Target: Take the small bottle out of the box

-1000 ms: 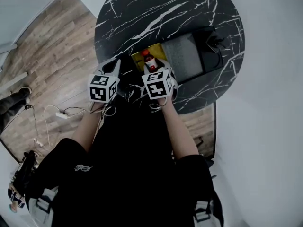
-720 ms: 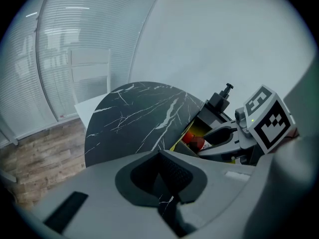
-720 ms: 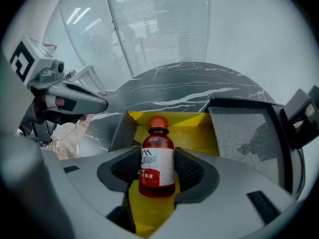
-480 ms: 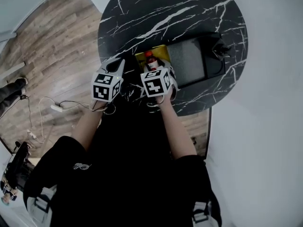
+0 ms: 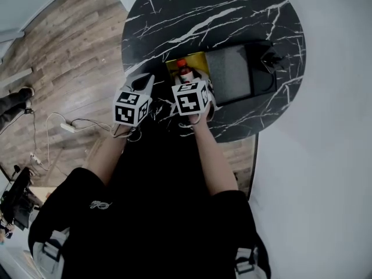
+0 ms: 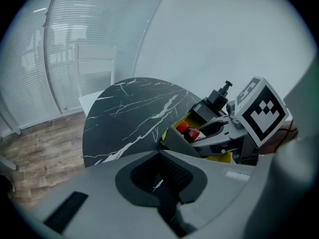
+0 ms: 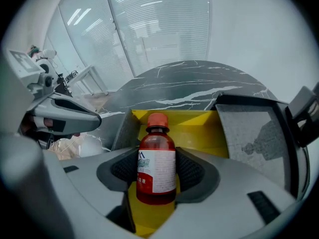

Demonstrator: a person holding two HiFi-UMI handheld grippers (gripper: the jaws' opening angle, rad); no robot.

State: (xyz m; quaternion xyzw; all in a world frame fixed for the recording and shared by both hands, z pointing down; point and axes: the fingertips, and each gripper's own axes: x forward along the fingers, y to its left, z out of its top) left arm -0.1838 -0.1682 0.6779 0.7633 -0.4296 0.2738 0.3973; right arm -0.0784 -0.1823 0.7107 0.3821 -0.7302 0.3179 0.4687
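A small brown bottle (image 5: 183,71) with a red cap stands upright in the yellow-lined box (image 5: 199,60) on the round black marble table (image 5: 203,16). My right gripper (image 5: 187,81) reaches into the box. In the right gripper view the bottle (image 7: 156,158) stands between the two dark pads (image 7: 192,171) of the right gripper (image 7: 157,176), whose jaws are spread wide around it. My left gripper (image 5: 143,83) hovers just left of the box, over the table's near edge. In the left gripper view the left gripper (image 6: 164,178) has its jaws together and holds nothing; the bottle (image 6: 188,131) shows beyond.
The box's grey-lined lid (image 5: 229,71) lies open to the right, with a black fitting (image 5: 270,57) at its far end. The table's near edge runs just under the grippers. A cable and power strip (image 5: 70,127) lie on the wooden floor at the left.
Both grippers keep nearly the same places; the view has shifted a little. The bottle still stands in the box.
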